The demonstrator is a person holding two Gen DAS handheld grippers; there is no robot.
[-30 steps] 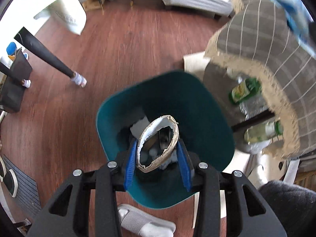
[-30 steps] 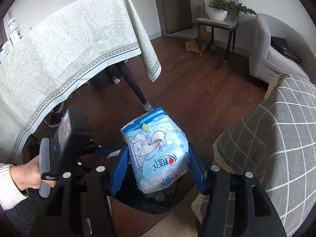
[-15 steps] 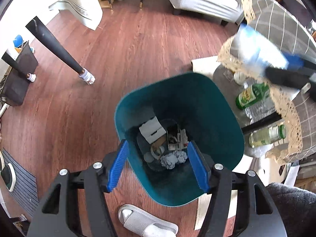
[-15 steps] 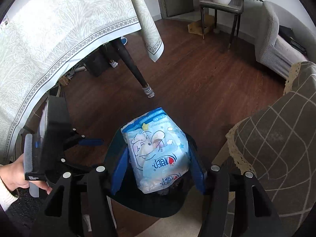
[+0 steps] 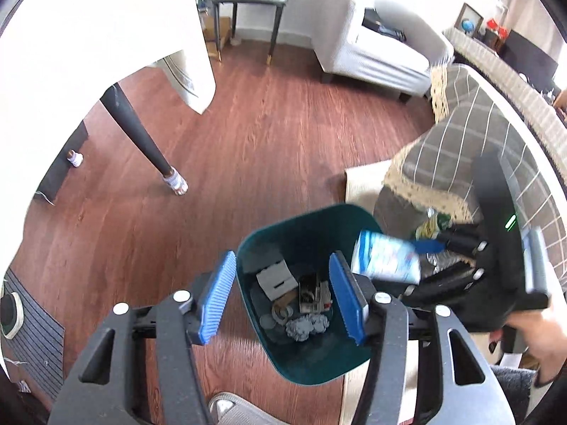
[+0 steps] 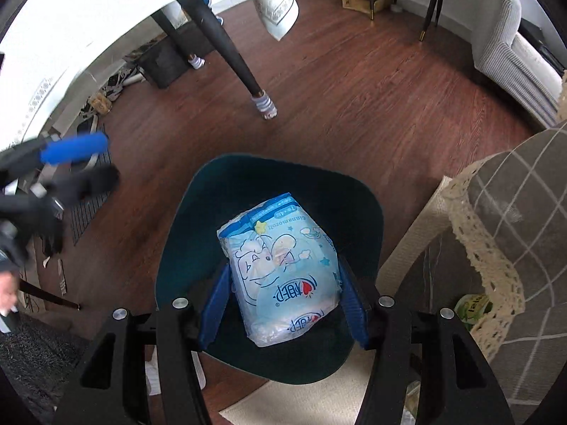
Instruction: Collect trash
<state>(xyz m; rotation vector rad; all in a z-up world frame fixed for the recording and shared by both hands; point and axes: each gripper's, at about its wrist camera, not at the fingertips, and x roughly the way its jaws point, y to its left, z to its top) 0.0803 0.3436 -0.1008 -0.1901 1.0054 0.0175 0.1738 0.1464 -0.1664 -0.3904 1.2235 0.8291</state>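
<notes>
The left gripper, a second ago pinching a torn paper cup, is now empty, its jaws closing above the teal bin. The right gripper still pinches the blue tissue pack, now lower over the bin.

"cinnamoroll" on blue packet

My left gripper hangs over the bin, jaws closing on nothing; the bin mouth under it is clear down to the litter. My right gripper with its packet crowds the bin's right side. A draped table blocks further right; bare floor lies open ahead and left.
</notes>
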